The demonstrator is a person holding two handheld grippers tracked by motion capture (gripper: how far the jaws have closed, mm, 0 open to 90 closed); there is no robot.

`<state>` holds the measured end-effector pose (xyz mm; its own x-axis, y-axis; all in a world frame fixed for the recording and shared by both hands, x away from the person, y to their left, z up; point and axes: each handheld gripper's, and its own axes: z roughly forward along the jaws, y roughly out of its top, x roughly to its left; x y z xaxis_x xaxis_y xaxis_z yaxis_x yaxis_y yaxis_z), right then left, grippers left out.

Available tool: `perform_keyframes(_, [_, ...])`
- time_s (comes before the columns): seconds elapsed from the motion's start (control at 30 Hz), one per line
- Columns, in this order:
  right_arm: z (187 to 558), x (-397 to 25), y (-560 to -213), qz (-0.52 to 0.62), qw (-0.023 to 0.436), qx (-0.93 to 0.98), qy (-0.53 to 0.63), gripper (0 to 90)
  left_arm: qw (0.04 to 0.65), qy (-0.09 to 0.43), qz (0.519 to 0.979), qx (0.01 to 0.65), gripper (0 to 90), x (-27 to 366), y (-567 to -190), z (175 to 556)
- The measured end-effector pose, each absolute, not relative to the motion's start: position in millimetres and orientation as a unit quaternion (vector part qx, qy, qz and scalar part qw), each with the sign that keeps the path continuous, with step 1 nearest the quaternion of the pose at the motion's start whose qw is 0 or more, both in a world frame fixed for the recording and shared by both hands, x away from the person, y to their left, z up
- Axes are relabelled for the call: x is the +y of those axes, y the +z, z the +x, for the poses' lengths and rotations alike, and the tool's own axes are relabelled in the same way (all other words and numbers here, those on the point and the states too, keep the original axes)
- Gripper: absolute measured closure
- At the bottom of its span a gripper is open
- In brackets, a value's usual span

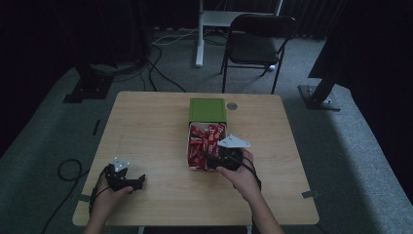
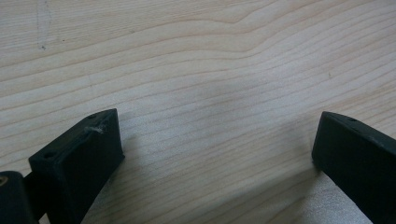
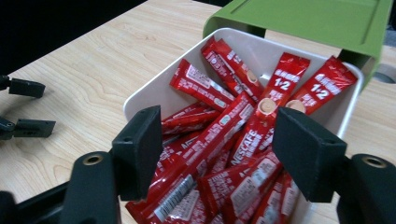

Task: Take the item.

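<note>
So the red coffee sachets (image 3: pixel 219 140) are piled loose in a white drawer (image 3: pixel 144 95) that's pulled out toward the person from a green box (image 3: pixel 303 21), sitting around the middle of the wooden table (image 1: pixel 146 136), a bit to the right. A few packets lean up against the back wall with "1+2" printed on them, the rest lie crisscrossed on top of each other.

The right gripper (image 3: pixel 217 149) hangs right over the near end of the drawer, jaws spread wide with the sachets showing between them. It isn't gripping anything; I can't tell if the tips touch the packets.

The left gripper (image 2: pixel 217 149) is well apart from all that, down at the near left corner of the table in the high view. Its jaws are wide apart too, just bare wood grain between them, nothing held.

A black folding chair (image 1: pixel 258 41) stands on the floor past the far edge.
</note>
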<state>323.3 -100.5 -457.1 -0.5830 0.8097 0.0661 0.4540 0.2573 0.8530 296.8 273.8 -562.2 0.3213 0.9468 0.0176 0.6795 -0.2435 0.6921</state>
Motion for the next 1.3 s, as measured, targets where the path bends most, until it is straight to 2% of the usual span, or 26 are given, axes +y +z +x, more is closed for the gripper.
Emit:
perform_keyframes(0.7, [337.1,-75.4,-484.8,0.440,0.200,0.780,0.396,50.5,0.296,0.223,0.757,0.537,2.3,273.9,-561.9,296.7])
perform_keyframes(0.97, [338.3,-70.7,-488.0,0.443,0.204,0.783,0.387,52.6,0.296,0.223,0.757,0.537,2.3,273.9,-561.8,296.6])
perform_keyframes(1.13, [340.5,-70.2,-491.9,0.446,0.186,0.787,0.385,54.3,0.296,0.223,0.757,0.538,2.3,273.9,-561.8,296.6])
perform_keyframes(1.27, [340.0,-68.5,-491.8,0.447,0.184,0.788,0.381,61.2,0.296,0.223,0.758,0.538,2.4,273.9,-561.8,296.6])
perform_keyframes(1.3, [339.9,-68.5,-491.0,0.447,0.182,0.789,0.380,65.6,0.296,0.223,0.757,0.538,2.3,273.9,-561.8,296.6])
